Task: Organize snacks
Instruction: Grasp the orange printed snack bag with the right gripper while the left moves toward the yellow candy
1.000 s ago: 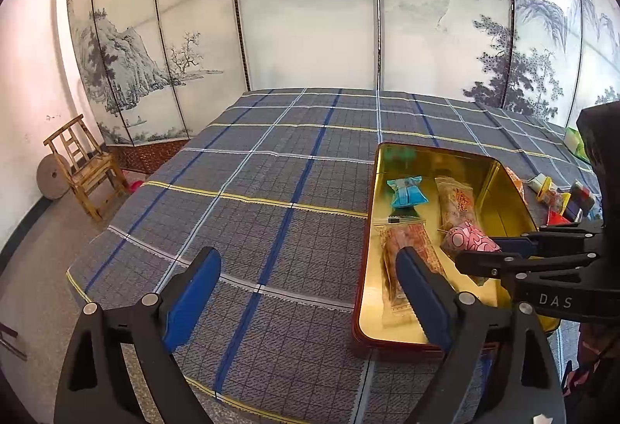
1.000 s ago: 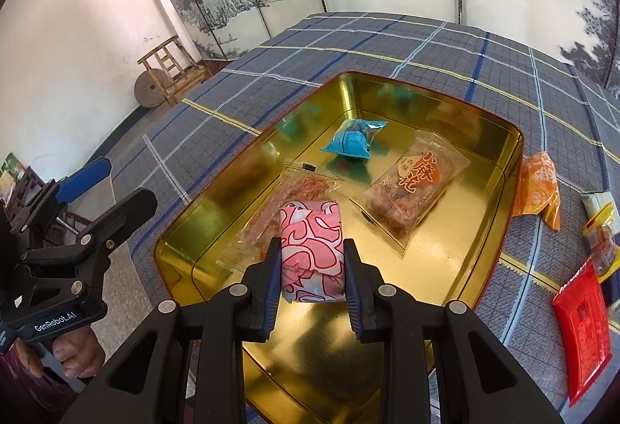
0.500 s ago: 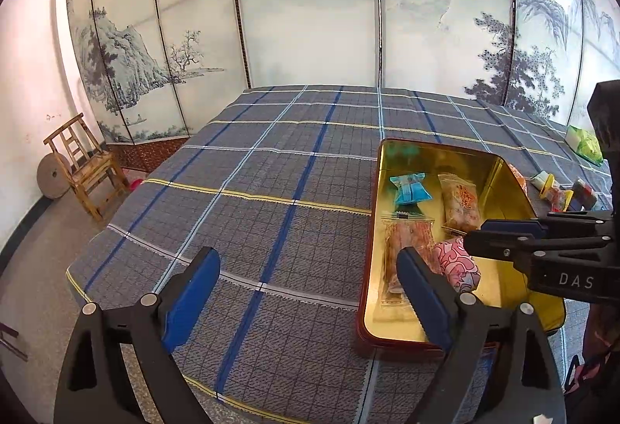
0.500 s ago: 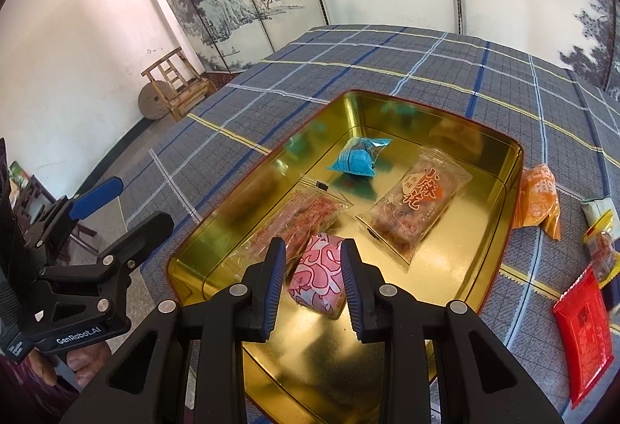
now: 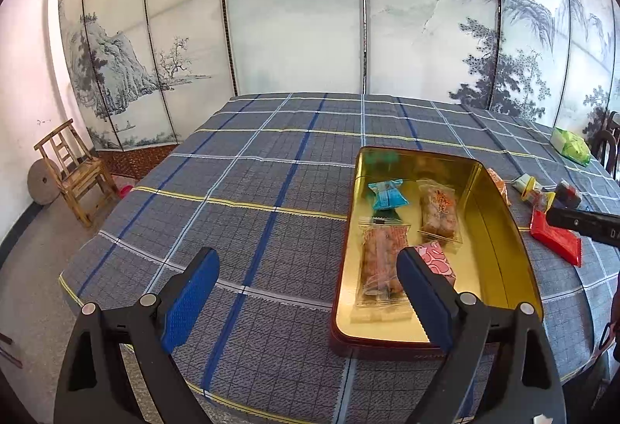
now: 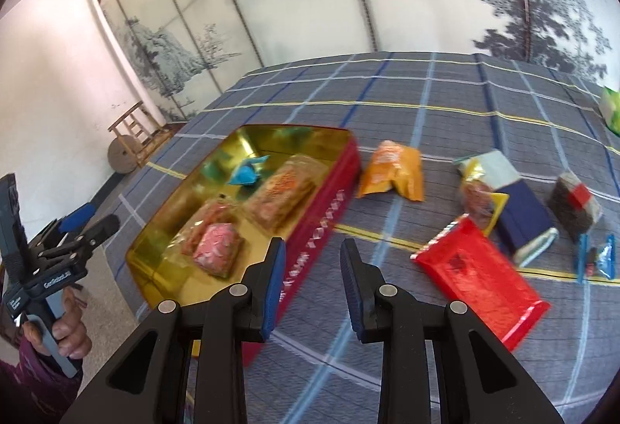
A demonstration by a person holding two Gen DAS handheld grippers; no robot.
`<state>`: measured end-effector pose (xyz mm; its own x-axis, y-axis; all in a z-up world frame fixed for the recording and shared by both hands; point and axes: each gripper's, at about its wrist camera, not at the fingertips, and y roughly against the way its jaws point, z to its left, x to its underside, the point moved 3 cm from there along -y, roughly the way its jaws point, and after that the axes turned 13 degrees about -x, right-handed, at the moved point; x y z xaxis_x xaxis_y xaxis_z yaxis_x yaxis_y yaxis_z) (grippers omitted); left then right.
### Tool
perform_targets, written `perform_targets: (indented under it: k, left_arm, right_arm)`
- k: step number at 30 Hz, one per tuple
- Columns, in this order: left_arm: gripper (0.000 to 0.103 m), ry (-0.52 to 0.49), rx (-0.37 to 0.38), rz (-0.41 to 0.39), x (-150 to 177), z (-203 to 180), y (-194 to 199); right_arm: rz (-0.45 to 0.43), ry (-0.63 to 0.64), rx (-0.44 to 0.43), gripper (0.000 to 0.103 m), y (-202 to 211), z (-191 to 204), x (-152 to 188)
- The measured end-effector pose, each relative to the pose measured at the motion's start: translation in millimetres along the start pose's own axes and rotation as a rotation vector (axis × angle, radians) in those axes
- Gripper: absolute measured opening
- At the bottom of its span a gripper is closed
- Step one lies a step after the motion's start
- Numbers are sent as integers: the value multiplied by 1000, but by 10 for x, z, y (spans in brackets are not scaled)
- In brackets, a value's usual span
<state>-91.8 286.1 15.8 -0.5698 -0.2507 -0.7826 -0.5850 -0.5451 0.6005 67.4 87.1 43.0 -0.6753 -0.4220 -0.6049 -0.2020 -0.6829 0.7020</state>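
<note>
The right hand-held gripper point(image 6: 312, 286) hangs at the bottom centre of its frame with nothing between its blue pads, the jaws drawn in to a narrow gap, above the red side wall of the tin point(image 6: 329, 207) and the plaid-covered counter point(image 6: 426, 94). The left hand-held gripper point(image 5: 306, 302) stands released, jaws spread wide and empty, low in its own frame beside the tin's near left corner; a hand point(image 6: 69, 335) grips its handle at lower left of the right view. Inside the gold-lined tin lie a pink patterned packet point(image 6: 217, 247) toward the near end, two clear packs of orange-brown snacks point(image 5: 381, 261), and a small blue wrapped sweet point(image 5: 387, 193) farther back. Right of the tin on the counter sit an orange pouch point(image 6: 393, 174), a red packet point(image 6: 480, 269), a navy-and-white pack point(image 6: 519, 211) and several smaller wrappers, blurred. A green bag point(image 5: 571, 145) lies at the far right edge.
</note>
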Motion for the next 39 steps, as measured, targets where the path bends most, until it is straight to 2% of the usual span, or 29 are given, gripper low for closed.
perform_targets:
  k: [2, 5, 9, 12, 14, 16, 17, 21, 24, 26, 27, 28, 29, 31, 35, 37, 39]
  left_arm:
    - [91, -12, 15, 0, 0, -59, 27]
    - [92, -33, 25, -5, -8, -135, 66]
    - [92, -42, 38, -4, -31, -190, 93]
    - [92, -49, 46, -1, -60, -236, 100]
    - [92, -60, 45, -5, -82, -267, 106]
    - [92, -72, 47, -6, -103, -312, 103]
    - [92, -77, 48, -8, -113, -335, 104]
    - [92, -95, 56, -11, -157, -423, 103]
    - [92, -111, 58, -11, -182, -501, 99]
    - [92, -120, 56, -11, -198, -551, 98]
    - [92, -124, 54, -9, -204, -576, 101]
    - [92, -128, 52, -7, -211, -599, 106]
    - [92, -133, 52, -6, -224, -626, 116]
    - [92, -141, 57, -14, -245, -672, 169]
    - [92, -158, 118, -29, -279, -817, 347]
    - [92, -180, 172, -28, -293, -953, 448]
    - [92, -197, 240, -6, -310, -1113, 535]
  right_arm:
    - [-5, -14, 7, 31, 58, -123, -79]
    - [12, 41, 39, 31, 17, -160, -231]
    - [57, 89, 50, 31, -176, -236, -418]
    - [97, 135, 116, 32, -380, -331, -521]
    - [122, 117, 104, 36, -500, -445, -582]
    - [140, 103, 107, 49, -612, -556, -642]
    - [146, 106, 117, 52, -663, -597, -669]
    - [172, 98, 103, 54, -855, -751, -765]
    - [217, 67, 77, 60, -1018, -871, -790]
    - [230, 64, 67, 59, -1085, -908, -812]
    - [246, 55, 59, 53, -1120, -927, -814]
    - [245, 63, 69, 42, -1119, -928, -822]
    - [258, 64, 75, 39, -1109, -927, -821]
    - [222, 70, 45, 37, -933, -862, -815]
    - [51, 49, -6, 37, -58, -793, -682]
    - [-17, 46, 62, 37, 424, -896, -496]
    - [-51, 42, 170, 37, 831, -1090, -261]
